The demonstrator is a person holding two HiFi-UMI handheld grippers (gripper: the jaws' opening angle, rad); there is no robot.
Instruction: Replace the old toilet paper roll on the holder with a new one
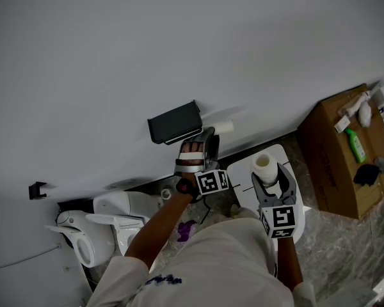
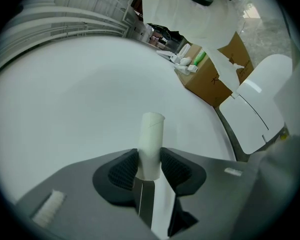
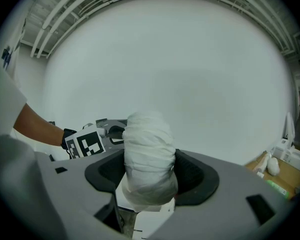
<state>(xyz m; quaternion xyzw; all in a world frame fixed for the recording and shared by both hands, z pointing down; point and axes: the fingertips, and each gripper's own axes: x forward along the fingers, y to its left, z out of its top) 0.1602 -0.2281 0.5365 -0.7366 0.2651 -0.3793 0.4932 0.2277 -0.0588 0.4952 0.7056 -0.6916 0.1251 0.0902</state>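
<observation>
A bare cardboard tube, the old roll's core, is pinched between the pads of my left gripper. It sticks out past the jaws, close to the white wall. The black holder hangs on the wall just left of that gripper, and its cover hides the spindle. A full white toilet paper roll sits in my right gripper, which is shut on it with the paper bulging between the pads. That gripper is held right of the left one, lower in the head view.
A white rounded panel lies on the floor under the right gripper. A brown cardboard box with bottles on top stands at the right by the wall. A white toilet is at the lower left.
</observation>
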